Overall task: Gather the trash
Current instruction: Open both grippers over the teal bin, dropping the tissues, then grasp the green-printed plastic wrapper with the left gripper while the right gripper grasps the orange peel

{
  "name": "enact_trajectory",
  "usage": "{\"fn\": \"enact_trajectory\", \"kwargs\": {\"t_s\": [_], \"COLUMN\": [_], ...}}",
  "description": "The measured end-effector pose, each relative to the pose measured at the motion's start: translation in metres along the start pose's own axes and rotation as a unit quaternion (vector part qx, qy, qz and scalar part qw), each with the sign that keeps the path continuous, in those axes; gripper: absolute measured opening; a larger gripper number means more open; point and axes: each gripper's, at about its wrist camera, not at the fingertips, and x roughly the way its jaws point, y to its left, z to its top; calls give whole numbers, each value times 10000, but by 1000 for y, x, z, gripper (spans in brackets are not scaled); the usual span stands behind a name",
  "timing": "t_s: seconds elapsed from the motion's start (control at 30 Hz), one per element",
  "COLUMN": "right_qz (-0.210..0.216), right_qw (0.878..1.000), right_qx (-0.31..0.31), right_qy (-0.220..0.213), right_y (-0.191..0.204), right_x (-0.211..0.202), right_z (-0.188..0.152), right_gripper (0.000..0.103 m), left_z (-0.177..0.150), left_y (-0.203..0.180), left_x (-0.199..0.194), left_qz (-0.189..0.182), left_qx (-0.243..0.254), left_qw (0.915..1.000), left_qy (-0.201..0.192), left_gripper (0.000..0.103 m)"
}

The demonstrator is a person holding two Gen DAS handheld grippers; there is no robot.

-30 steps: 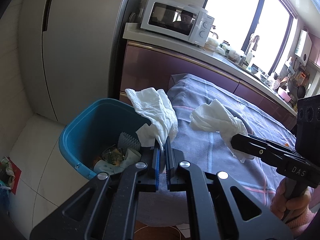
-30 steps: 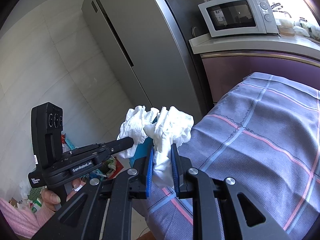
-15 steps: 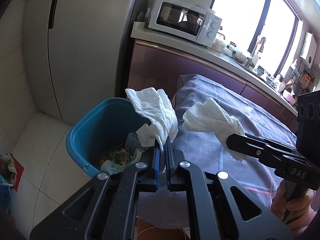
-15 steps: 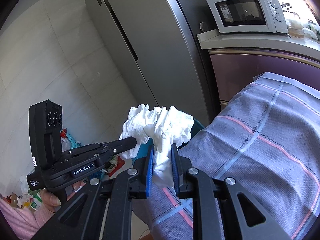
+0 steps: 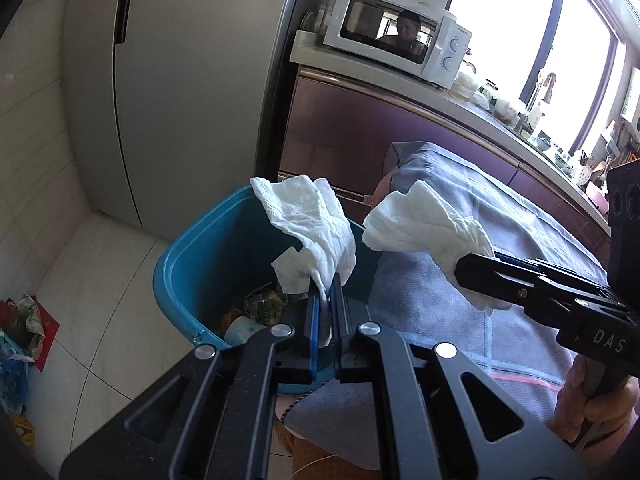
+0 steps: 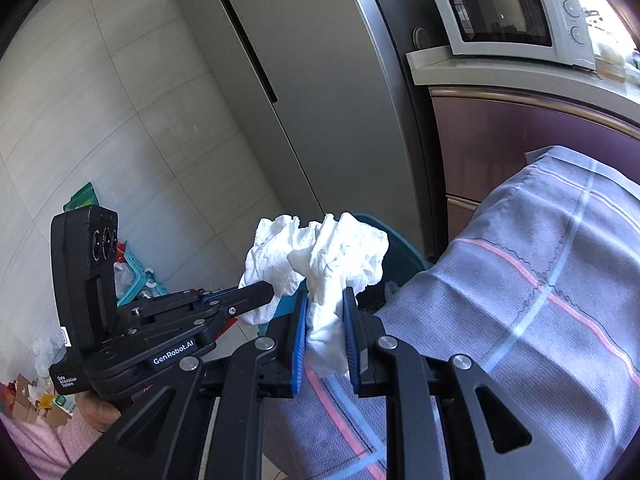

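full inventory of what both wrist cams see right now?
tissue: 2, white, crumpled; left tissue over the bin, right tissue over the table edge
bin: 1, teal, on the floor beside the table, trash inside
tablecloth: 1, grey with pink and blue lines, over the table
fridge: 1, grey, behind the bin
microwave: 1, white, on the counter
counter: 1, pale top, purple fronts, cluttered near the window
floor clutter: several, mixed colours, by the wall
left hand-held gripper: shut on the left tissue
right hand-held gripper: shut on the right tissue
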Motion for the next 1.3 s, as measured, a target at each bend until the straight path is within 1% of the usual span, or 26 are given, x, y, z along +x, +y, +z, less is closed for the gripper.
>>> {"fn": "enact_trajectory", "kwargs": {"t_s": [0.1,0.37,0.6,0.7,0.77,0.83,0.87,1.03,1.1,1.23,1.3], "right_qz": [-35,-163,-194,-189,-154,-146,-134,-88,-44,-22,-117], "right_qw": [9999,9990,9980,9976,9975,9974,9974,9975,9978,9991,9995], "right_qx": [-40,-51,65,146,234,311,337,430,442,352,300], "right_qy": [120,420,605,643,653,627,619,562,497,223,60], "right_y": [3,6,3,2,0,-4,-5,-10,-12,-16,-19], "right_x": [13,45,66,72,73,74,74,66,58,26,4], "right_z": [5,13,16,17,18,19,20,17,17,11,7], "right_gripper": [17,18,22,24,27,32,33,33,33,33,33], "left_z": [1,-1,0,-2,-4,-4,-4,-4,-4,-2,0], "left_y": [6,18,28,31,33,35,35,34,31,16,7], "left_x": [8,34,56,63,66,68,69,65,59,41,32], "left_qz": [15,264,228,205,206,210,212,181,148,-24,-181], "left_qx": [-32,-144,-264,-328,-373,-409,-417,-430,-387,-205,-111], "left_qw": [10000,9992,9984,9981,9980,9978,9978,9981,9986,9997,9998], "left_qy": [73,270,454,474,471,473,472,402,327,92,-32], "left_gripper": [6,6,7,13,20,21,22,23,26,31,34]}}
